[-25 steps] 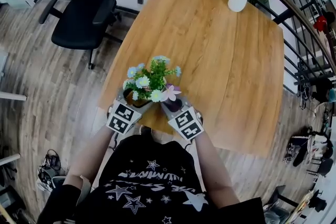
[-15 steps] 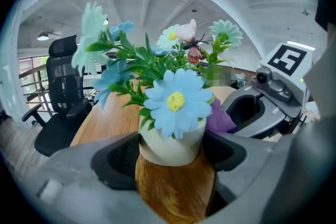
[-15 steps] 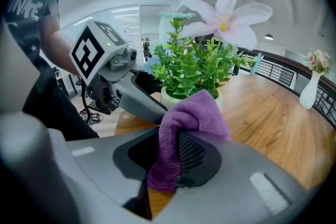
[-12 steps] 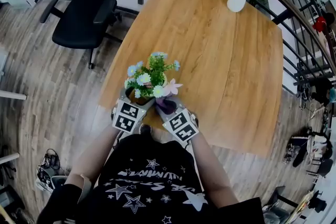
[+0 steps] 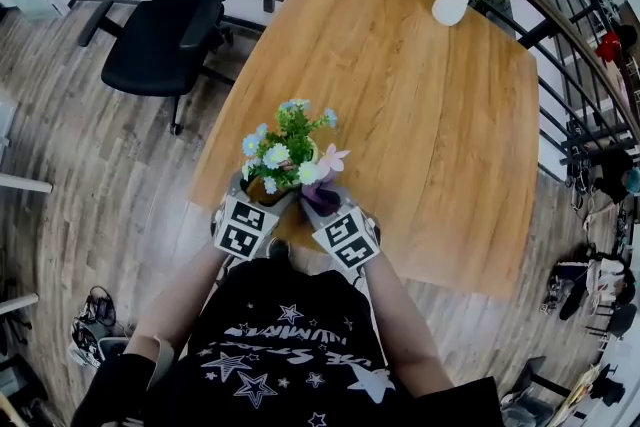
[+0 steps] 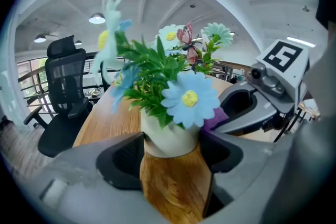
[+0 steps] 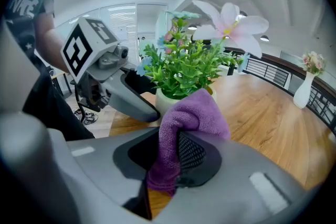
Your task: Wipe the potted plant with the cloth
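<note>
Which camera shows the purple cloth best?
Right gripper view: the cloth fills the middle, close and sharp. Head view shows only a small purple patch; left gripper view only a sliver behind a blue flower.

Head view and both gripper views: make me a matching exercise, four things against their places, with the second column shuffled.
1 purple cloth
2 white pot of blue flowers
3 white vase of pink flowers
4 black office chair

A floor beside the wooden table
B table's far corner
C clamped in the right gripper
D table's near edge

Pairs: 1-C, 2-D, 3-B, 4-A
</note>
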The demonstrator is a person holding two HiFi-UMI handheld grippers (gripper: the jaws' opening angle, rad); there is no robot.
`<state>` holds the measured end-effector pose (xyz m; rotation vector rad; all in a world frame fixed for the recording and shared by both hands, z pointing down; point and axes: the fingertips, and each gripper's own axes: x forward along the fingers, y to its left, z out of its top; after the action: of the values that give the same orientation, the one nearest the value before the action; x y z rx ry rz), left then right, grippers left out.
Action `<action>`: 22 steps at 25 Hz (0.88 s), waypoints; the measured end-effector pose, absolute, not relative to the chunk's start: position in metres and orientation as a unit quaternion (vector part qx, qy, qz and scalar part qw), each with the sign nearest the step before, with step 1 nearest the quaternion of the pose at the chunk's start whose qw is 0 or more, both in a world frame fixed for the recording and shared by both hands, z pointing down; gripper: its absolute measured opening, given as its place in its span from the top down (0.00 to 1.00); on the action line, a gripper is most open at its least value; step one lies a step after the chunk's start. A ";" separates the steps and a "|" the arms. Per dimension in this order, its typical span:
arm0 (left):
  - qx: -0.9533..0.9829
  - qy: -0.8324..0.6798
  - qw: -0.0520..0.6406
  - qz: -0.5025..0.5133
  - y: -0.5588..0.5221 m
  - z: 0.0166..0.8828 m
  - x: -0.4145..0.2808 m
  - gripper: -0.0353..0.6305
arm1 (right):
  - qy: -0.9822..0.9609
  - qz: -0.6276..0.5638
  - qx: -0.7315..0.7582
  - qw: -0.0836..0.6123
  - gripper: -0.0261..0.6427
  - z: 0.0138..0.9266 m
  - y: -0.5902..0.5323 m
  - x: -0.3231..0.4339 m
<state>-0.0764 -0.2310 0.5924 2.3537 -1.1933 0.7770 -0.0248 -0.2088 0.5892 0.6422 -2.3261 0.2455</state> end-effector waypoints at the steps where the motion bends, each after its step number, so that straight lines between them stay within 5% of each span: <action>1: 0.840 -0.423 0.194 0.279 -0.228 0.592 -0.076 0.44 | -0.896 0.095 0.254 0.350 0.84 0.589 -0.211 -0.023; 14: 0.892 -0.321 0.166 0.272 -0.202 0.585 -0.079 0.44 | -0.883 0.094 0.287 0.358 0.83 0.587 -0.230 -0.002; 22: 0.925 -0.185 0.063 0.325 -0.214 0.602 -0.102 0.16 | -0.884 0.103 0.290 0.352 0.83 0.589 -0.230 -0.002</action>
<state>-0.1019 -0.2139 0.6017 2.7951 -0.5583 0.9814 -0.0020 -0.2302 0.5887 0.7501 -2.2887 0.2657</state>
